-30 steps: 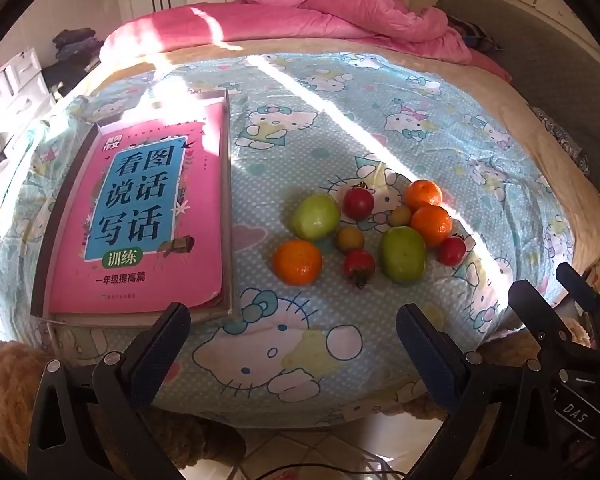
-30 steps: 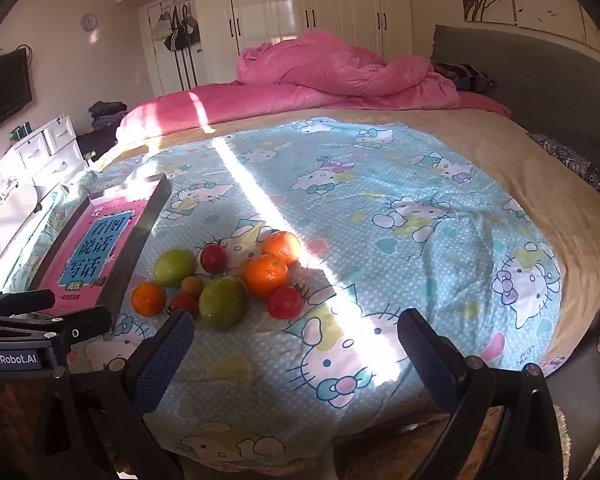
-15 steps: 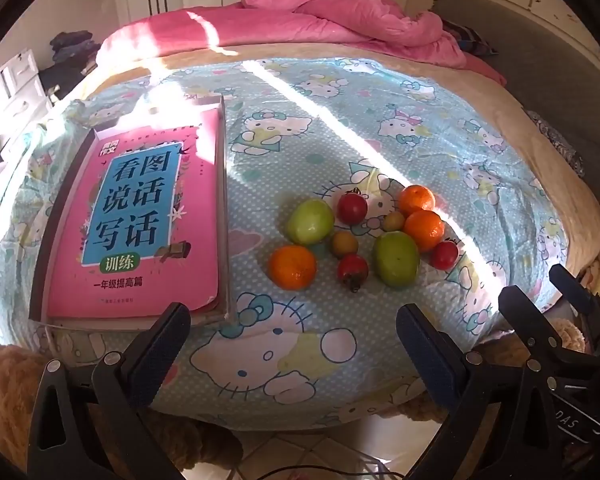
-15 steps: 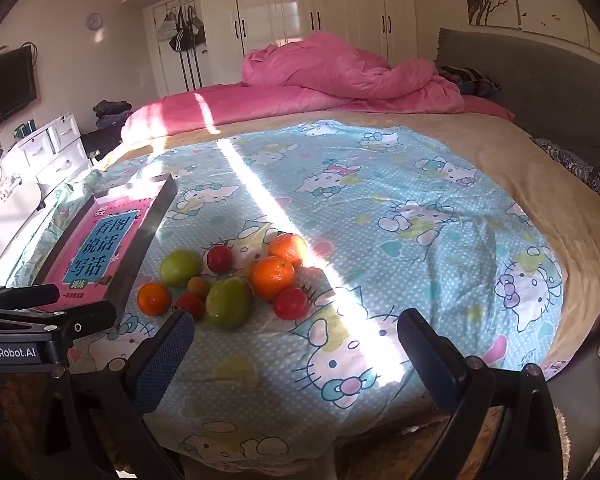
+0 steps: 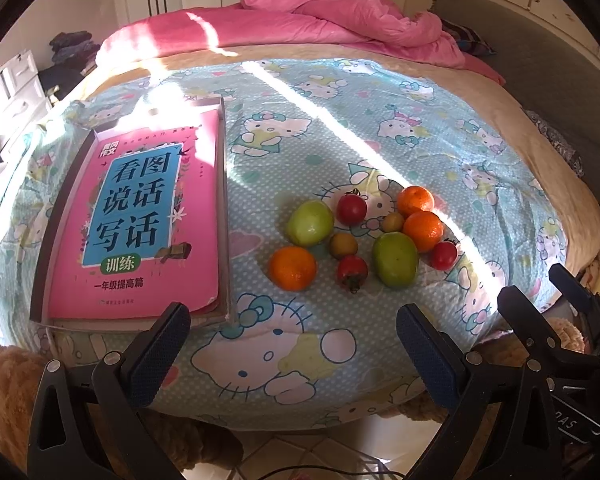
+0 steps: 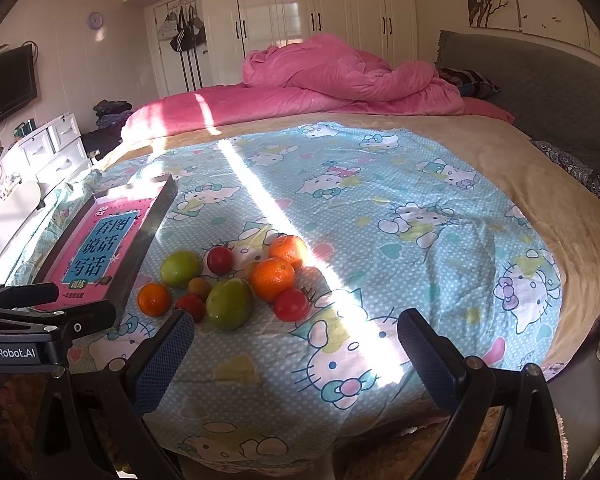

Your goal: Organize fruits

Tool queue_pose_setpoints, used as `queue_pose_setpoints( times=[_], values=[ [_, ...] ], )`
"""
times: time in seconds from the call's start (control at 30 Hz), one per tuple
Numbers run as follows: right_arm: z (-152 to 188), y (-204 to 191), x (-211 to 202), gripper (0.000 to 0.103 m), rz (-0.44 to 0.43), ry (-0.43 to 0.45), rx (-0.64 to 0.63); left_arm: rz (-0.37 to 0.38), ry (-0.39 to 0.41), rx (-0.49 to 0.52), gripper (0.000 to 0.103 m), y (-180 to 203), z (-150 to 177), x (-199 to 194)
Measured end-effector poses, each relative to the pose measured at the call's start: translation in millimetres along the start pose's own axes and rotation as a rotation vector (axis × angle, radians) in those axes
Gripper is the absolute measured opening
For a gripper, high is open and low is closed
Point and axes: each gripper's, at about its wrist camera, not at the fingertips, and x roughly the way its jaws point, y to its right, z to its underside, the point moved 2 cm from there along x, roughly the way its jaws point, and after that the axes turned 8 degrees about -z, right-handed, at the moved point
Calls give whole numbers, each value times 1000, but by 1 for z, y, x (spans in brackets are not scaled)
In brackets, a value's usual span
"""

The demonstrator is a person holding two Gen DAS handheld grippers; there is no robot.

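Seen together on a cartoon-print sheet (image 5: 300,128): a small cluster of fruit (image 5: 360,240), oranges, green fruits and little red ones, beside a pink book (image 5: 140,220) in a tray. Left gripper (image 5: 293,344) and right gripper (image 6: 296,350) both wide apart, empty, low at the bed's near edge. Wardrobe (image 6: 320,12), television (image 6: 4,84) and wall clock (image 6: 95,21) caught only by the right camera

A pink book (image 5: 140,220) lies in a shallow tray (image 5: 225,216) on the cartoon-print sheet (image 5: 380,128). A pink quilt (image 6: 340,72) is bunched beyond, before white wardrobes (image 6: 320,4).
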Motion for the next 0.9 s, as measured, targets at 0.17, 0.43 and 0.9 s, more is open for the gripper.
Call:
queue_pose_setpoints(
  times=[0.17,0.43,0.9],
  values=[
    [-1,0,-1,103,0,1,-2,0,1,4,103,1,0,0],
    [-1,-1,-1,103,2,2,-4,-4,-1,6,103,3,0,0],
    [0,0,-1,103,4,3,-7,2,8,3,103,2,-1,-2]
  ],
)
